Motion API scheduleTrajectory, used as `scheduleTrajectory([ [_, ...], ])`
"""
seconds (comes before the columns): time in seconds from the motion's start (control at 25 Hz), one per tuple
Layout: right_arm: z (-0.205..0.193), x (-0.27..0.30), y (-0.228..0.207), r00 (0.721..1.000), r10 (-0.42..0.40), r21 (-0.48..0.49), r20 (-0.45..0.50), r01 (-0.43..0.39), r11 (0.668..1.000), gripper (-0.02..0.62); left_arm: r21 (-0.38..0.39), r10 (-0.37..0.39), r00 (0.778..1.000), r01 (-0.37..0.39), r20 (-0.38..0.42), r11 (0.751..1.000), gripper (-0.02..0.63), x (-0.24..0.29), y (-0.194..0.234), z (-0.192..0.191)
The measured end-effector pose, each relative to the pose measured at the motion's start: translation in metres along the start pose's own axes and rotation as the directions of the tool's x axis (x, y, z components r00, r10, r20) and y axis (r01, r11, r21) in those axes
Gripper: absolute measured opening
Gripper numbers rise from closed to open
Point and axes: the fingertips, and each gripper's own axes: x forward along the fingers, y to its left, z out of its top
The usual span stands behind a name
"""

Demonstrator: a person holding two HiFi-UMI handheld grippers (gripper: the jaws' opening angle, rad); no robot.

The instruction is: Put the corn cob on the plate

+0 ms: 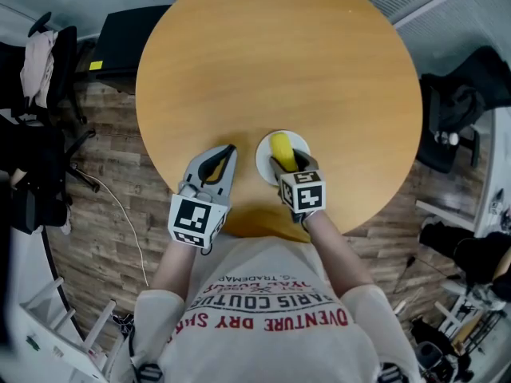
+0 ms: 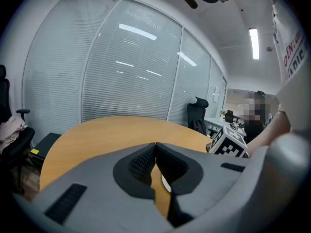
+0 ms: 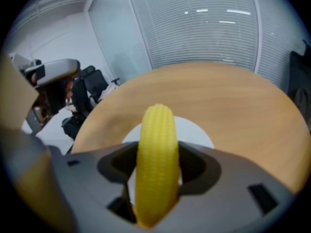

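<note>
Over the white plate [image 1: 263, 156], near the front edge of the round wooden counter [image 1: 279, 62], my right hand-held gripper [image 1: 284, 163] clamps the yellow corn cob [image 1: 281, 148]. My left hand-held gripper [image 1: 227, 153], jaws closed together on nothing, is just beside the plate.

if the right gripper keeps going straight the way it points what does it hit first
Probably the white plate: the right gripper, shut on the corn cob, points over it, cob tip leading. If it is held level, only bare table lies ahead; its height is unclear.
</note>
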Motion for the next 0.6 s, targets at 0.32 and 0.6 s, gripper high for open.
scheduleTrajectory([
  [0.32,0.018,-0.009,0.005,0.996,0.006,0.050,0.091,-0.011,0.999,0.268,0.015,-0.005,1.000,0.005,0.005,1.000,0.035,-0.006,-0.001,0.002],
  [0.6,0.042,-0.042,0.009,0.981,-0.016,0.010,0.195,0.014,1.000,0.267,0.045,-0.023,0.999,0.021,0.037,0.999,0.035,-0.010,-0.010,0.016],
])
